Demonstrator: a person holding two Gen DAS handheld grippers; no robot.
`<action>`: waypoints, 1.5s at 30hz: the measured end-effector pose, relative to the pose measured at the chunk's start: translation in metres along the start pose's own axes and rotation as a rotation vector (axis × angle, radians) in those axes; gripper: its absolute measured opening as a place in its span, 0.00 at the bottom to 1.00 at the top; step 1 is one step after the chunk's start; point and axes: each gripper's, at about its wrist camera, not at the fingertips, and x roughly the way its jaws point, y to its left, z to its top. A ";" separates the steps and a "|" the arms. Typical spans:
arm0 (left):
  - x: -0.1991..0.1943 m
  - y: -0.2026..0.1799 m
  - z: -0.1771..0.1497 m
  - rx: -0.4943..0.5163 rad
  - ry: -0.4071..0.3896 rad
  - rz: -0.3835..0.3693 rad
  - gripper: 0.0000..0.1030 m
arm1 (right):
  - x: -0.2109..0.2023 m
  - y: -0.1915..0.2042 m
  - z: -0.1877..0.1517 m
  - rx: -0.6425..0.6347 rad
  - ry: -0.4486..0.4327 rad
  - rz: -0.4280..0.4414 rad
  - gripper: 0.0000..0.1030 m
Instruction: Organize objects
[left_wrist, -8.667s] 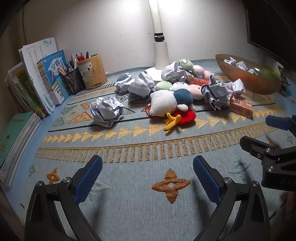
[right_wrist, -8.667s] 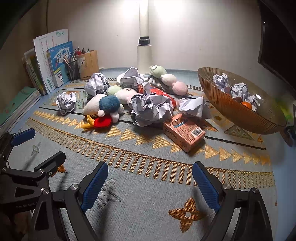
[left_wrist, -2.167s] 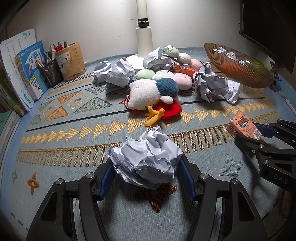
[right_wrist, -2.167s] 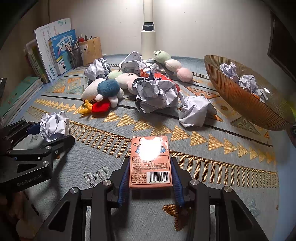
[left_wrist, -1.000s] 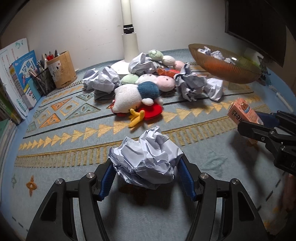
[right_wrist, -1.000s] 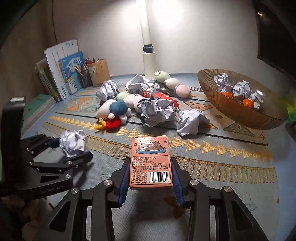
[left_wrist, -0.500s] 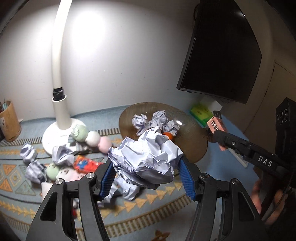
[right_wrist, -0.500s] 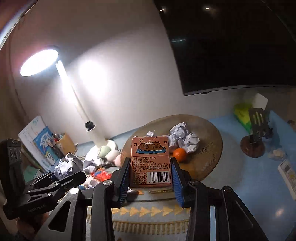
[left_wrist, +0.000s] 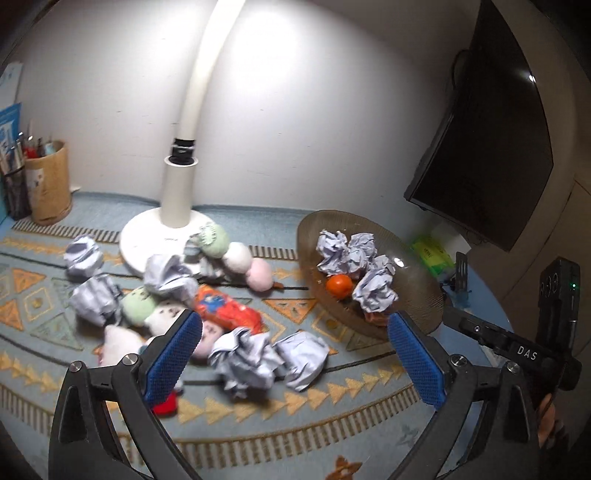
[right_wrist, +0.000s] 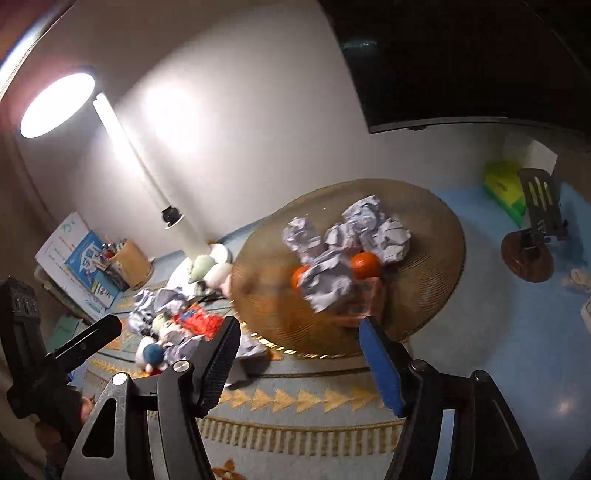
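Two sets of tongs are seen above a blue patterned table mat (left_wrist: 258, 435), both with jaws opening and nothing between the pads. A wide brown ribbed glass bowl (right_wrist: 436, 280) stands on the right part of the table; in it lie several crumpled white paper balls (right_wrist: 369, 225), two orange fruits (right_wrist: 364, 264), and a blurred pink cardboard box (right_wrist: 365, 299) under one larger crumpled paper ball (right_wrist: 327, 282). The left tongs (left_wrist: 295, 358) are spread wide over the mat beside the bowl. The right tongs (right_wrist: 299, 363) are held part-spread over the bowl's near rim. Left of the bowl, around a white lamp base (left_wrist: 147, 240), a heap of soft plush toys (left_wrist: 236, 254) and more crumpled paper balls (left_wrist: 245, 362) is left on the mat.
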 end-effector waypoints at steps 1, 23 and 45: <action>-0.012 0.012 -0.008 -0.004 -0.012 0.030 0.98 | 0.000 0.015 -0.007 -0.023 0.004 0.025 0.64; -0.036 0.105 -0.095 0.076 0.090 0.385 0.99 | 0.089 0.090 -0.098 -0.157 0.073 -0.220 0.88; -0.029 0.110 -0.095 0.065 0.130 0.464 0.99 | 0.081 0.094 -0.094 -0.165 -0.013 -0.266 0.94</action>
